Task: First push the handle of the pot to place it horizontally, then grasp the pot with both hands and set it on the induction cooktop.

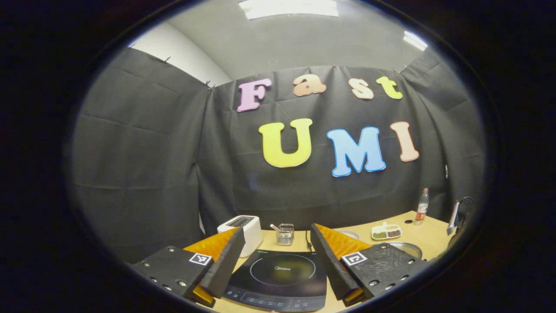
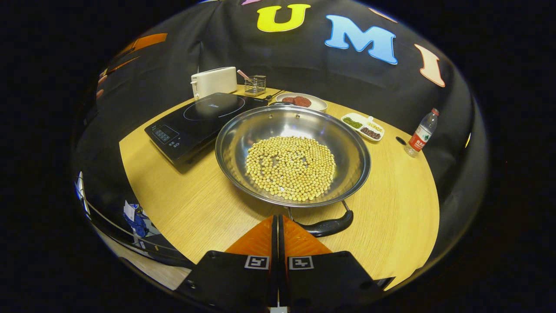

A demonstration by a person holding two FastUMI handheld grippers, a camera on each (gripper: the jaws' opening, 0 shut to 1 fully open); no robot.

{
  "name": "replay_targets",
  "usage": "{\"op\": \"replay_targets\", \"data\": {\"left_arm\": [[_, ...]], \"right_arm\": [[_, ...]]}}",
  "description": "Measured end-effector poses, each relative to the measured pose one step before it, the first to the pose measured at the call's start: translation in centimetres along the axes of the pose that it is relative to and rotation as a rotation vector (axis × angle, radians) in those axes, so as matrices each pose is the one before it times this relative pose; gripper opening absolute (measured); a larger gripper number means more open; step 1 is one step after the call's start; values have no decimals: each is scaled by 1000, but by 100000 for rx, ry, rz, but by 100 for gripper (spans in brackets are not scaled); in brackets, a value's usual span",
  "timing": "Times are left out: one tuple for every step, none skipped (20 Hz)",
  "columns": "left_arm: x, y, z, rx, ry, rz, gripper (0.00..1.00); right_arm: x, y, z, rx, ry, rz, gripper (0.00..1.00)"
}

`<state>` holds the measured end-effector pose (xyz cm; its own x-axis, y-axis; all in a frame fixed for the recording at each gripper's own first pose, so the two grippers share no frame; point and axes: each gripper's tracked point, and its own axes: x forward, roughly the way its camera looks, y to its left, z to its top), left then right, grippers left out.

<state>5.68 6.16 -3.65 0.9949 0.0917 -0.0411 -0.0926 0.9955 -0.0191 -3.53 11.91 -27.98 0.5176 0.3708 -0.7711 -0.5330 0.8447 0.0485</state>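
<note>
A wide steel pot (image 2: pixel 347 143) holding a layer of yellow beans (image 2: pixel 290 168) rests on the wooden table (image 2: pixel 191 195), right of the black induction cooktop (image 2: pixel 204 119). The pot's near black loop handle (image 2: pixel 326 226) points toward my right gripper (image 2: pixel 277 221), whose fingers are pressed together with nothing between them, the tips just left of that handle. In the left gripper view, my left gripper (image 1: pixel 276 234) hovers open above the cooktop (image 1: pixel 280 276). The pot's rim (image 1: pixel 408 247) peeks out to its right.
At the back of the table stand a white toaster (image 2: pixel 214 81), a small wire holder (image 2: pixel 255 84), a plate of red patties (image 2: pixel 302 101), a divided dish of beans (image 2: pixel 362 127) and a water bottle (image 2: pixel 420 134). The table's front edge runs close below the right gripper.
</note>
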Motion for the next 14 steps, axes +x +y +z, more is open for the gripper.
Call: {"op": "replay_targets", "data": {"left_arm": [[191,-361,-20,153,-132,-294,91],[289,-301,89,167,-155,-260,90],[216,-364,92,71,-55,-327,90],[271,-254,-61,-47,24,-405,92],[225,-350,1,-73,78,-401,90],[254,-384,-146,91,178,-421,90],[277,-248,-67,209,232,-300,90],[149,-286,-99,138,107,-329,92],[282,-316,-13,25,136,-494,91],[330,-335,-170,62,168,-480,90],[154,-309,-2,139,123,-497,90],[247,-296,-107,225,206,-377,91],[290,-261,-66,89,263,-363,91],[208,-334,-29,-46,113,-303,91]], "right_arm": [[109,-115,22,286,61,275,2],[-28,-179,-24,-143,29,-157,2],[-15,-309,-18,-287,156,-291,2],[68,-244,-43,-116,178,-271,2],[41,-311,12,359,306,-333,2],[113,-205,-76,755,297,-343,2],[18,-356,-13,1020,434,-295,0],[-39,-357,-156,952,211,-445,2],[-12,-407,42,686,123,-641,2],[9,-394,-123,509,119,-721,0],[-2,-413,16,427,76,-614,0],[107,-501,20,394,88,-612,2],[63,-479,36,423,42,-667,2],[24,-410,-61,458,-26,-555,2]]}}
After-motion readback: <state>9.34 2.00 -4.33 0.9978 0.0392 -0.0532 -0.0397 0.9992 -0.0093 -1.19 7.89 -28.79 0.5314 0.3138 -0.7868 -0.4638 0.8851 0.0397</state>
